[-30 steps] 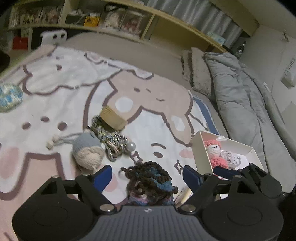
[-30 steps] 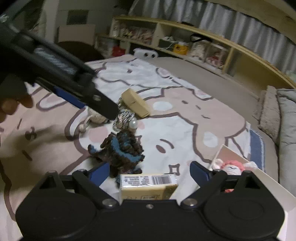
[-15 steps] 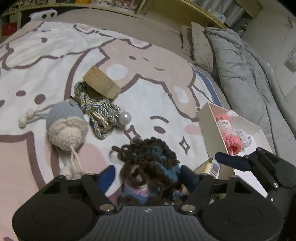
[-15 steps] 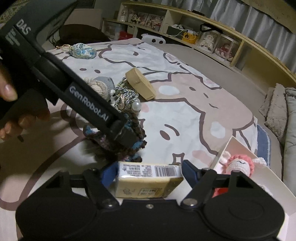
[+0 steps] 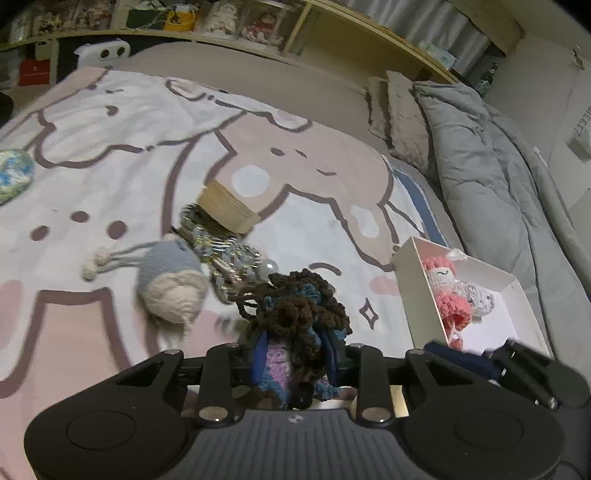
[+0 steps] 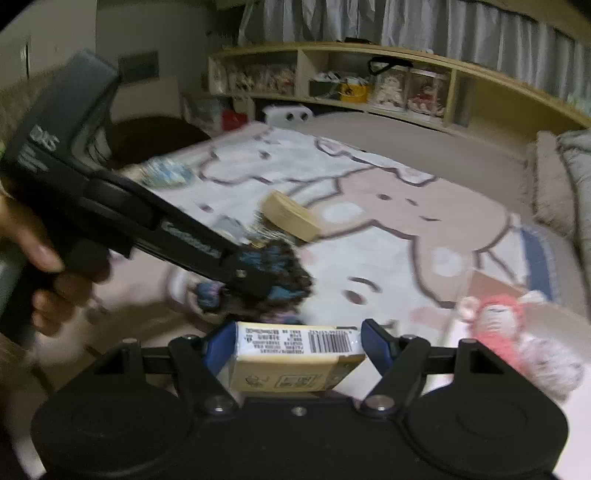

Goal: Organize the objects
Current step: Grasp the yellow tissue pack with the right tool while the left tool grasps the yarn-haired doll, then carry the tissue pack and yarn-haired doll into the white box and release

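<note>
Crocheted dark doll [image 5: 299,325], brown yarn with blue and purple patches, sits between the blue pads of the left claw [image 5: 295,354]. Jaws closing on it; pads press into the yarn on both sides. Doll is at the near edge of the bed, over the cartoon blanket [image 5: 110,155]. In the right wrist view the same doll [image 6: 280,273] shows at the tip of the left claw [image 6: 258,280], with a person's hand [image 6: 40,258] around the handle; that view is motion-blurred.

Right claw [image 6: 299,343]: about half open, clamped on a small yellow carton [image 6: 295,362] with a barcode on its upper face. Both blue pads touch the carton's short ends. Carton is crosswise between the jaws.

Other items on the blanket, left wrist view:
- grey-and-cream knitted toy [image 5: 170,280] with pom-pom cords, lying just left of the dark doll.
- braided cord bundle [image 5: 225,254] with a pearl bead, between the knitted toy and the doll, touching a tan wooden block [image 5: 229,210] behind it.
- blue-green crochet pouch [image 5: 13,173], well apart at the far left edge.

White open box [image 5: 413,288] lies to the right on the blanket. Inside it: pink-haired crochet doll [image 5: 447,288] and a grey yarn piece [image 5: 480,299] beside it. Grey duvet [image 5: 491,155] is bunched along the right side of the bed. Wooden shelving [image 5: 332,22] runs behind the bed.
</note>
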A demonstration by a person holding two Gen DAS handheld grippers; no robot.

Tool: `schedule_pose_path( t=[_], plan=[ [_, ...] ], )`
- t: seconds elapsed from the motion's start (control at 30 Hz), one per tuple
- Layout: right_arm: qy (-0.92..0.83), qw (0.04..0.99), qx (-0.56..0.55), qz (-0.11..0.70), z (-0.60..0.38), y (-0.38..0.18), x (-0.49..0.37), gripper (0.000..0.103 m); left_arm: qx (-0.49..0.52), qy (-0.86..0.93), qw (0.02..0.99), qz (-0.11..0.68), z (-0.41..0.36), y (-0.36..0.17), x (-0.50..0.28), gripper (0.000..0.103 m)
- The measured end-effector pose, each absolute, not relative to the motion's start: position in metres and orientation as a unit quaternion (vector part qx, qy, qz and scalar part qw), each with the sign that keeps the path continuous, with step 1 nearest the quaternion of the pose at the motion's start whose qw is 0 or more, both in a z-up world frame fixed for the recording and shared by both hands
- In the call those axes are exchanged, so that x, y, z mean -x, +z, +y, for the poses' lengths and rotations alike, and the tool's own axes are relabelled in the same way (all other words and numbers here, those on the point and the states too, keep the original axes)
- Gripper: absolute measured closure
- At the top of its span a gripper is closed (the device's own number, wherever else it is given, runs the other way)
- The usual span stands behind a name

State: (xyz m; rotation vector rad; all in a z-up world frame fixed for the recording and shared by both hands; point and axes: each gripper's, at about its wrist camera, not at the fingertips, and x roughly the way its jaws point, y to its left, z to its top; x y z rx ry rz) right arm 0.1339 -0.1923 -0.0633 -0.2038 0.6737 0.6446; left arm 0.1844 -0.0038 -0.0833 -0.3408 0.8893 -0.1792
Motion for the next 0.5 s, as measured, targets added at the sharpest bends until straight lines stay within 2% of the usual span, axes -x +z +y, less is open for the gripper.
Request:
schedule_pose_path(
  t=[0.1,0.27,0.5],
  plan=[
    [0.333,0.867,0.108,0.355,-0.182,-0.070,-0.127,0.028,0.164,-0.076,0.887,0.425,0.004,-0.078,-0.177,0.071],
    [0.353,0.832,0.188,0.385,-0.174,-0.078,-0.105,0.026,0.169,-0.072,0.888,0.421,0.011,-0.070,-0.169,0.071],
    [0.352,0.798,0.177,0.457,-0.186,-0.085,-0.106,0.024,0.163,-0.078,0.886,0.426,0.010,-0.067,-0.160,0.071]
  ],
)
